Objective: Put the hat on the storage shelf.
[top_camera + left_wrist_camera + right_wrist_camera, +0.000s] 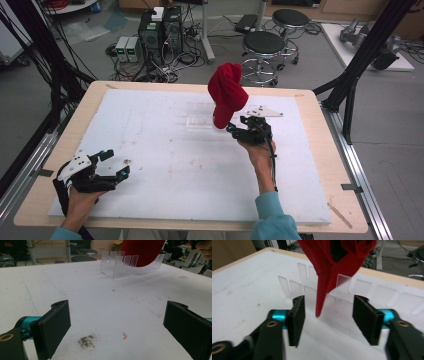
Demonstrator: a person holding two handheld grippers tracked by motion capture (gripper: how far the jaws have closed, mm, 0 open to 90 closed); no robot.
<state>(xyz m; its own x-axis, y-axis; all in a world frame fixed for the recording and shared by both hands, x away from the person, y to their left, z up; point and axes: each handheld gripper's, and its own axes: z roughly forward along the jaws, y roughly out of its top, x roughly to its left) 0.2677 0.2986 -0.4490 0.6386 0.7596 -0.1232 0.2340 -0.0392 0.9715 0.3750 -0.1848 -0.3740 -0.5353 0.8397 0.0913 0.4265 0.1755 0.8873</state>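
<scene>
1. While our right gripper [246,127] sits jaws apart, gripping nothing, a red cap [226,93] stands over the clear rack [200,115] toward the table's far edge.
2. Our left gripper [111,164] waits open, empty, near the left corner; we judge withdrawal comes next.

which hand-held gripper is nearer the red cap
Right. The right hand-held gripper is open just beside the red cap, at its lower tip. The left hand-held gripper is far off, near the table's front left corner.
</scene>
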